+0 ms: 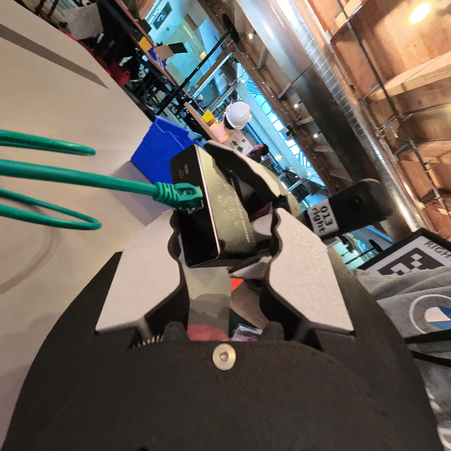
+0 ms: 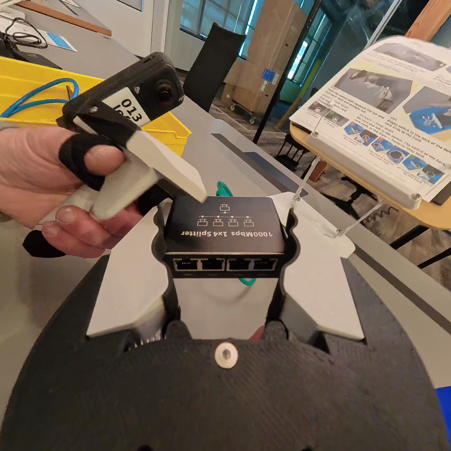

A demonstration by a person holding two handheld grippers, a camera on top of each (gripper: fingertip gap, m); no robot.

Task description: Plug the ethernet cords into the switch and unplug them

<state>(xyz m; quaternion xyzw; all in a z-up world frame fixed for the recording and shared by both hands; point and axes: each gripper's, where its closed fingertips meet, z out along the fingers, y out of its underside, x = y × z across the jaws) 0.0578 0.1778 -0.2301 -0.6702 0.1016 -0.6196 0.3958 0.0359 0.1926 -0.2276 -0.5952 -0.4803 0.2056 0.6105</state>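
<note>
The black switch (image 2: 224,224) sits between my right gripper's (image 2: 225,212) fingers, which are shut on its two ends. Its row of empty ports (image 2: 225,264) faces the right wrist camera. A green ethernet cord (image 1: 180,195) is plugged into the opposite side, and its loops (image 1: 61,219) lie over the table. My left gripper (image 1: 224,213) is open and straddles a corner of the switch (image 1: 212,219). In the right wrist view one left finger (image 2: 170,168) rests its tip on the switch's top. A hand (image 2: 36,175) holds the left gripper.
A yellow bin (image 2: 36,80) holding a blue cable (image 2: 44,95) stands at the back left. An instruction sheet on a stand (image 2: 390,117) is at the right. A blue bin (image 1: 158,151) sits by the grey table (image 1: 61,97). Shelving and a white hard hat (image 1: 238,114) lie beyond. The grippers are tip to tip, or close to it.
</note>
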